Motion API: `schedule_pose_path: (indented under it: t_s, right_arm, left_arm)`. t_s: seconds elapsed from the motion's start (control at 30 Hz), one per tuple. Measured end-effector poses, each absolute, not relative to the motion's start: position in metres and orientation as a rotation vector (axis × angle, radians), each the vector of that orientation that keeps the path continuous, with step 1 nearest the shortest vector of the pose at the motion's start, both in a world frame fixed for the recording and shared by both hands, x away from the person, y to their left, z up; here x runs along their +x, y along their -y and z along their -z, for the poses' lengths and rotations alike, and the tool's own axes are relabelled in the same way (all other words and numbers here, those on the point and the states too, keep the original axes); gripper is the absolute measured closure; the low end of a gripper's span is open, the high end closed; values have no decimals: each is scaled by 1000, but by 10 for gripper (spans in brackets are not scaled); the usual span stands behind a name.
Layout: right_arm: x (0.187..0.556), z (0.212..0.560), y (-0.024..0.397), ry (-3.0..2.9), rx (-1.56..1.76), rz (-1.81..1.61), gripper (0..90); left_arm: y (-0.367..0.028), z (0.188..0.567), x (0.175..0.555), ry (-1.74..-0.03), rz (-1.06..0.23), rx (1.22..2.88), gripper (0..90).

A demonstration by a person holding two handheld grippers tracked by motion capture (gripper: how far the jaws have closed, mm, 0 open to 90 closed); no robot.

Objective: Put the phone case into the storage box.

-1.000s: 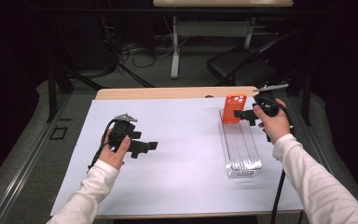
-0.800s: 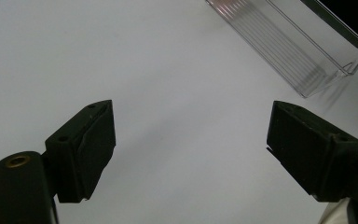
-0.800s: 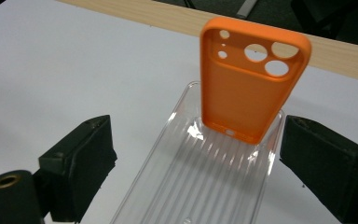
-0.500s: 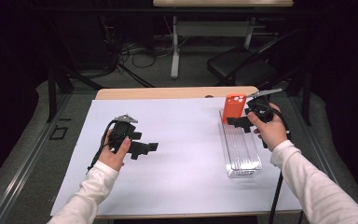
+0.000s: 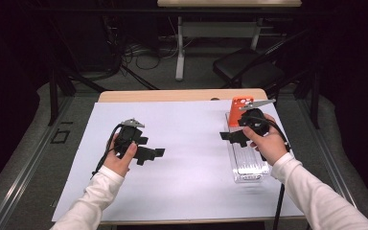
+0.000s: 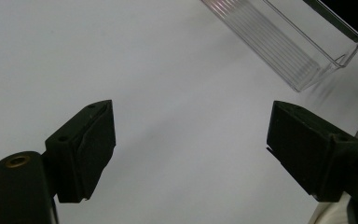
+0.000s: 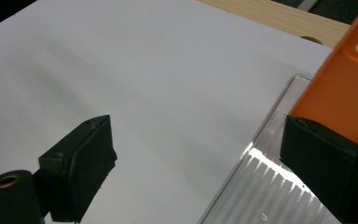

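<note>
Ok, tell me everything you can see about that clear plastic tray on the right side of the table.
The clear plastic tray is a long, narrow, see-through box with low walls, rounded corners and a ribbed floor. It lies flat on the white sheet, its length running away from the person. It looks empty apart from an orange phone case standing upright at its far end. The right gripper is open at its left wall; whether they touch is unclear.

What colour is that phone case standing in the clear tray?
Orange case, clearest in the right gripper view.
</note>
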State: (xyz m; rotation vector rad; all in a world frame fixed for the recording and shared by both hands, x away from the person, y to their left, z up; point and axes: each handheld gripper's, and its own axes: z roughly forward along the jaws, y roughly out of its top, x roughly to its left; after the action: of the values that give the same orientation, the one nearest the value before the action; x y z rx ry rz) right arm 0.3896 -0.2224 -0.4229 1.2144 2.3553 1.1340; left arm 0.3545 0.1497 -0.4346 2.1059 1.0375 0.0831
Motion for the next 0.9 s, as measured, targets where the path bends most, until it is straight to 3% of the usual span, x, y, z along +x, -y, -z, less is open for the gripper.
schedule_pose_path:
  t_s: [0.9]
  right_arm:
    - [358, 430, 173, -2484, 1047, -1171, 95]
  left_arm:
    - [-139, 437, 347, -1000, -89, 2132, 157]
